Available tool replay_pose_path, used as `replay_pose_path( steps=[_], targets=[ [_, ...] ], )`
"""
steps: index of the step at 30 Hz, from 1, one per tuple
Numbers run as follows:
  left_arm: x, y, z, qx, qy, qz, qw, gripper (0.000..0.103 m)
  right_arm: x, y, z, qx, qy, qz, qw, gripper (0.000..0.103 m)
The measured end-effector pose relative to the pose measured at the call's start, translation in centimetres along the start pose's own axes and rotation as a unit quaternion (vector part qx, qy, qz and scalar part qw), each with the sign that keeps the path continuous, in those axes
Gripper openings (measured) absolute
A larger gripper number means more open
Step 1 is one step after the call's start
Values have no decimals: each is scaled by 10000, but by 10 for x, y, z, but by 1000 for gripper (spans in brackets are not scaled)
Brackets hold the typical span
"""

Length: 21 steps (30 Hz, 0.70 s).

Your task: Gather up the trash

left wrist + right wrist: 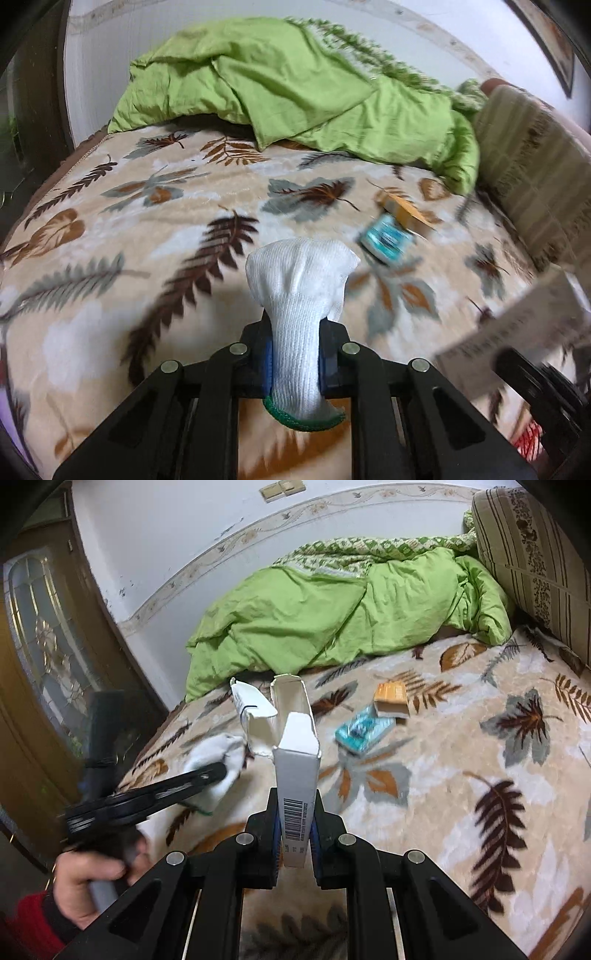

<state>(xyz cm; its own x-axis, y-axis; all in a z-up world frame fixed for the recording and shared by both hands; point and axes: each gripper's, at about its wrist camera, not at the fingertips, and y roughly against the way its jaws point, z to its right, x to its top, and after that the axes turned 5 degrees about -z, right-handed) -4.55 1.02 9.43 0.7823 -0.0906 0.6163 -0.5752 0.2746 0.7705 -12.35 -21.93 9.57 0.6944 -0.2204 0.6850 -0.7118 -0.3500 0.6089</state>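
Note:
My left gripper (295, 363) is shut on a white knitted glove (297, 291) with a green cuff, lifted above the leaf-patterned blanket (122, 236). The right wrist view shows that same left gripper (218, 775) at the left, with the white glove (218, 760) in its fingers. My right gripper (295, 843) is shut on a torn white cardboard box (295, 760) with a barcode, held upright. An orange box (391, 699) and a teal packet (360, 733) lie on the blanket beyond it. Both also show in the left wrist view: the orange box (404, 210) and the teal packet (386, 240).
A crumpled green duvet (332, 616) fills the back of the bed, and a striped cushion (532, 561) leans at the right. A wooden door (40, 657) stands at the left. A hand in a red sleeve (85, 886) holds the left gripper's handle.

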Motion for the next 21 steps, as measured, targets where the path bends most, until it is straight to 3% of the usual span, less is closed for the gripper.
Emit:
replay_pose_path(
  steps=[4, 9, 21],
  targets=[
    [-38, 38, 10, 116, -100, 272, 9995, 16, -16, 18, 4, 178, -34, -45, 9998, 14],
    [-75, 58, 23, 298, -115, 516, 9982, 16, -26, 36, 9, 260, -149, 14, 9996, 14],
    [-86, 36, 28, 562, -400, 433, 9967, 17, -27, 27, 5, 261, -64, -181, 9995, 14]
  ],
)
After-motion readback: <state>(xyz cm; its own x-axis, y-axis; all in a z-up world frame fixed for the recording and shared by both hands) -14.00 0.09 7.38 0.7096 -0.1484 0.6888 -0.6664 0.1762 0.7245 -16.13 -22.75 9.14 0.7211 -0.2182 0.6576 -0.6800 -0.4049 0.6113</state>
